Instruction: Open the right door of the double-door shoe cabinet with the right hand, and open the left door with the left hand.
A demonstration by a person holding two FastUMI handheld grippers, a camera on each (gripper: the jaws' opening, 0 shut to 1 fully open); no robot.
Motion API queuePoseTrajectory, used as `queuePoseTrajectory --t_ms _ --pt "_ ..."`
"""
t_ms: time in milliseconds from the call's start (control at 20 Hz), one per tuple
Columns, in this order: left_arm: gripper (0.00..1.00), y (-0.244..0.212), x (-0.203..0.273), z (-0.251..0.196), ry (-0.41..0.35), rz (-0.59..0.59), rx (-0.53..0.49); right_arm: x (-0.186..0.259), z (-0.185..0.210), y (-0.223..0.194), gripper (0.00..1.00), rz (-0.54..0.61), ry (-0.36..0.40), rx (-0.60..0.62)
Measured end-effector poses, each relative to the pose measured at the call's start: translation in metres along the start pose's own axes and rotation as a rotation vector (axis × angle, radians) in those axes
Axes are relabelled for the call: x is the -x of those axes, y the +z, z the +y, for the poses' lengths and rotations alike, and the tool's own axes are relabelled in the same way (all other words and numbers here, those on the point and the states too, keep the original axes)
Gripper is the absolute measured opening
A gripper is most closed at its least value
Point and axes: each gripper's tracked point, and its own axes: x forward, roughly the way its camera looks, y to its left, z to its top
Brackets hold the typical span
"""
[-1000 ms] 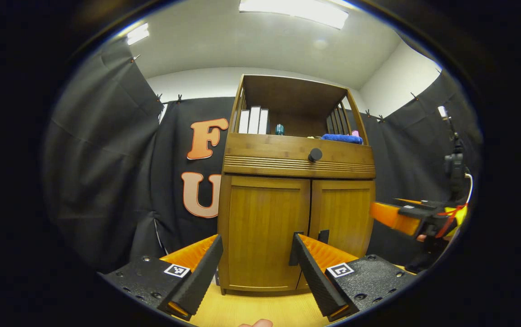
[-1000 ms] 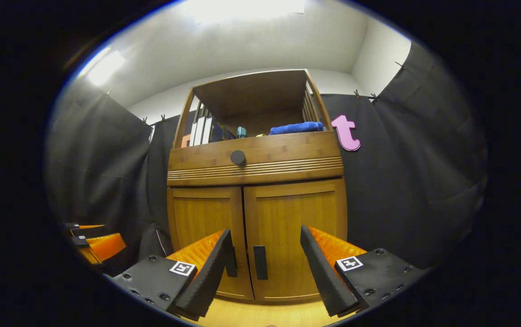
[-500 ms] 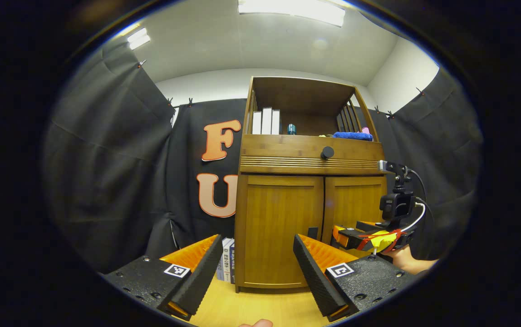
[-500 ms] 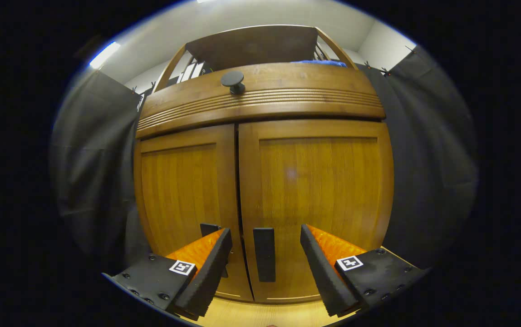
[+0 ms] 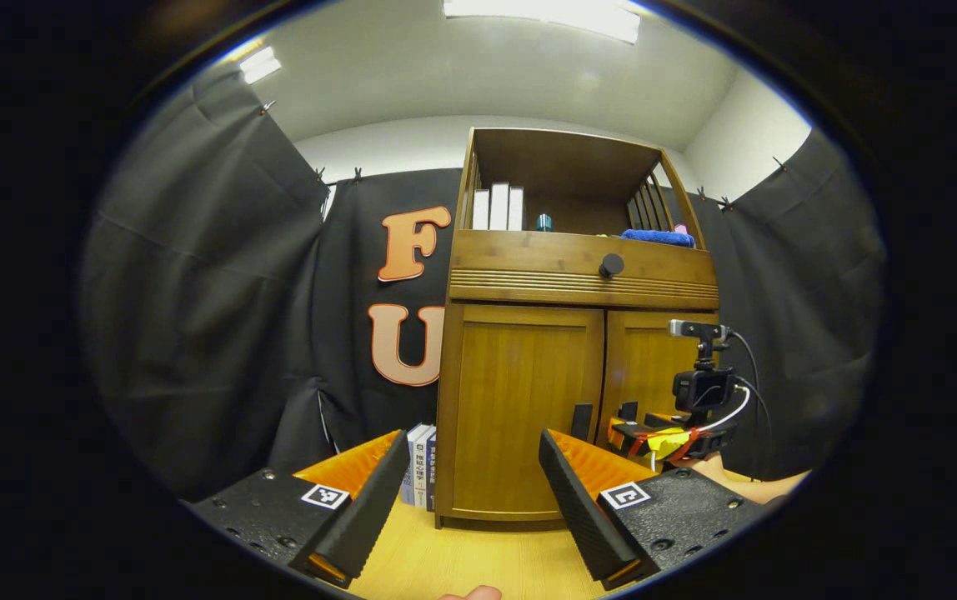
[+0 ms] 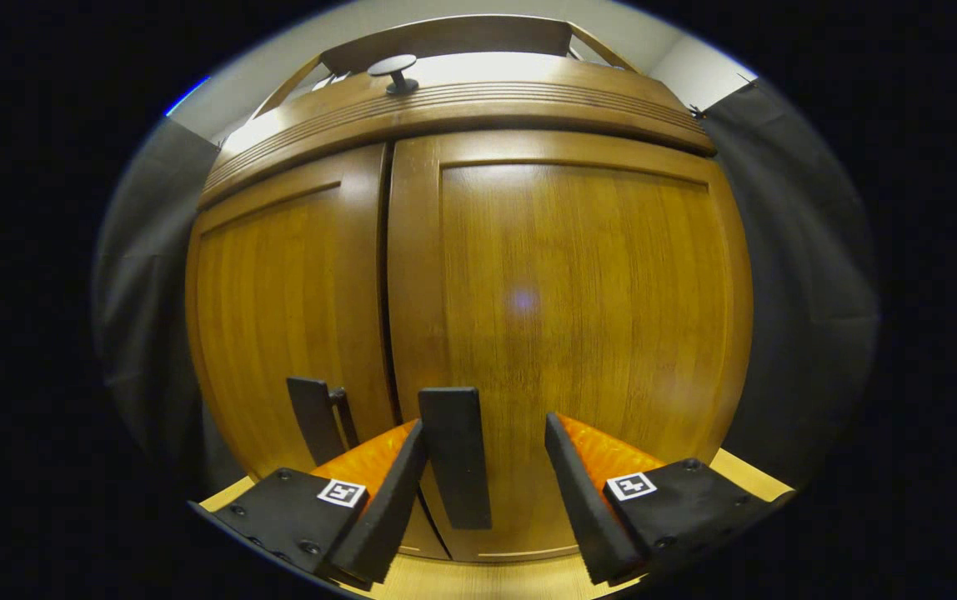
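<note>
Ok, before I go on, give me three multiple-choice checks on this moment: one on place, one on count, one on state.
1. The right door handle sits:
A. between the right gripper fingers
B. outside them, on the right
C. above them

2. White books standing on the top shelf:
A. one
B. three
C. five

3. The cabinet doors are:
A. both open
B. one open
C. both shut

Answers:
1 A, the handle stands in the open gap, near one finger.
2 B, three spines show in the left gripper view.
3 C, both panels sit flush.
</note>
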Motion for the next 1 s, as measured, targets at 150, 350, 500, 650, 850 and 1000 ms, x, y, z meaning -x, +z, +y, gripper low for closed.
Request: queuePoseTrajectory --t_ms 150,350,500,650,850,1000 --pt "0.92 0.001 -0.004 0.0 0.0 -0.014 -0.002 -0.002 0.004 -0.003 0.8 -0.007 0.03 -0.029" --pt "0.94 -0.004 -0.007 -0.004 -0.023 -0.012 0.011 -0.001 0.003 -0.002 0.74 -0.022 0.042 -0.011" --pt "0.92 -0.007 -0.009 -0.009 -0.044 -0.005 0.028 -0.005 0.018 -0.006 0.69 0.001 0.102 -0.007" --pt "0.94 -0.009 -0.005 -0.015 -0.064 0.006 0.034 -0.001 0.018 -0.006 0.35 0.03 0.115 0.015" --pt "0.94 -0.014 0.005 -0.028 -0.092 0.021 0.044 -0.002 0.016 -0.011 0.3 0.059 0.101 0.026" --pt "0.94 -0.013 0.014 -0.043 -0.133 0.026 0.056 0.005 0.013 -0.015 0.31 0.081 0.072 0.05"
